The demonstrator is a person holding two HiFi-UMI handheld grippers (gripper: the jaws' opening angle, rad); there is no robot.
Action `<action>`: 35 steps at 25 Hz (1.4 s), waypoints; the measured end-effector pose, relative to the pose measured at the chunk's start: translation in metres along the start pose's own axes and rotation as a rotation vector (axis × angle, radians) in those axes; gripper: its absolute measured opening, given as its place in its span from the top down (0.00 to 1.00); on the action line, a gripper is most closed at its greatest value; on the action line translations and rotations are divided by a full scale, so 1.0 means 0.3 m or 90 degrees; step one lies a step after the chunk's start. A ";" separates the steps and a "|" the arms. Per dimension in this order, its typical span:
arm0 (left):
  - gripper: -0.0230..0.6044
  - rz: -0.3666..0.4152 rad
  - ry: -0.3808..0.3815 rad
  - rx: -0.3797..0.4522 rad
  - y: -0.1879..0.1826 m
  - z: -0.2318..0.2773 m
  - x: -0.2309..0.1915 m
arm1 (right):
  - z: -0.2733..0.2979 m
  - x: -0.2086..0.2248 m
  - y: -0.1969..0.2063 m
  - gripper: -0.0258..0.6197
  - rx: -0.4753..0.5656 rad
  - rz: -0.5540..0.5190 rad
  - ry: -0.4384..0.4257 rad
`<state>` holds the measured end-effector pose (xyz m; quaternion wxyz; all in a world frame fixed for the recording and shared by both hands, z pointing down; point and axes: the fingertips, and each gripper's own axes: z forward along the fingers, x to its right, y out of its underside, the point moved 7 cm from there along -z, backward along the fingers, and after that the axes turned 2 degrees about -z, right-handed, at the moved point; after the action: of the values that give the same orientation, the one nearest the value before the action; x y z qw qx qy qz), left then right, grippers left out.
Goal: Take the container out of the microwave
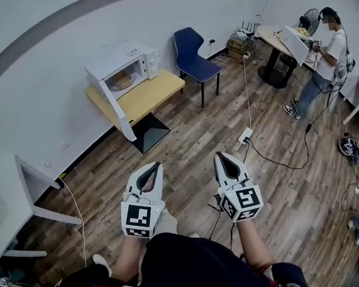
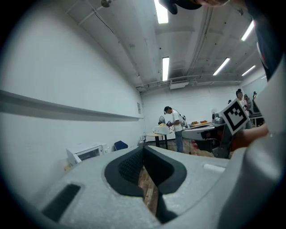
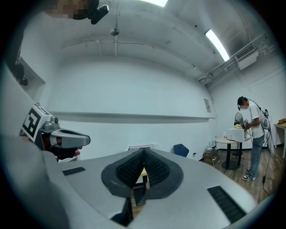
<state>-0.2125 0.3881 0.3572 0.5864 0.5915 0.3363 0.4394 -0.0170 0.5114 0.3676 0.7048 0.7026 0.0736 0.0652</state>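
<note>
A white microwave (image 1: 125,68) stands with its door (image 1: 114,105) swung open on a small wooden table (image 1: 152,93) by the far wall. Inside it lies a brownish container (image 1: 123,81). Both grippers are held out level in front of the person, well short of the microwave. My left gripper (image 1: 156,166) is shut and empty, and so is my right gripper (image 1: 220,155). In the left gripper view the microwave (image 2: 87,153) shows small at the far left, beyond the closed tips (image 2: 143,147). In the right gripper view the closed tips (image 3: 144,151) cover most of the microwave (image 3: 140,146).
A blue chair (image 1: 193,56) stands right of the table. A power strip (image 1: 246,134) and cables lie on the wood floor ahead. A person (image 1: 326,56) stands at a round table (image 1: 277,39) at the far right. A white desk (image 1: 26,192) is at the left.
</note>
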 end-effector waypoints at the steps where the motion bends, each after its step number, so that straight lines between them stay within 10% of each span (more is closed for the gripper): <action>1: 0.94 0.000 -0.002 -0.001 0.002 0.009 -0.005 | 0.011 0.004 0.005 0.95 -0.001 0.001 -0.003; 15: 0.94 0.008 0.007 0.007 -0.002 0.328 -0.194 | 0.351 0.140 0.014 0.95 -0.013 -0.006 -0.009; 35: 0.94 -0.002 0.031 -0.013 0.005 0.802 -0.862 | 1.162 0.132 -0.030 0.95 -0.036 0.003 -0.005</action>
<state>-0.0930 0.0562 0.3441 0.5850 0.5740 0.3466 0.4562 0.0897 0.1771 0.3588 0.7243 0.6831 0.0674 0.0659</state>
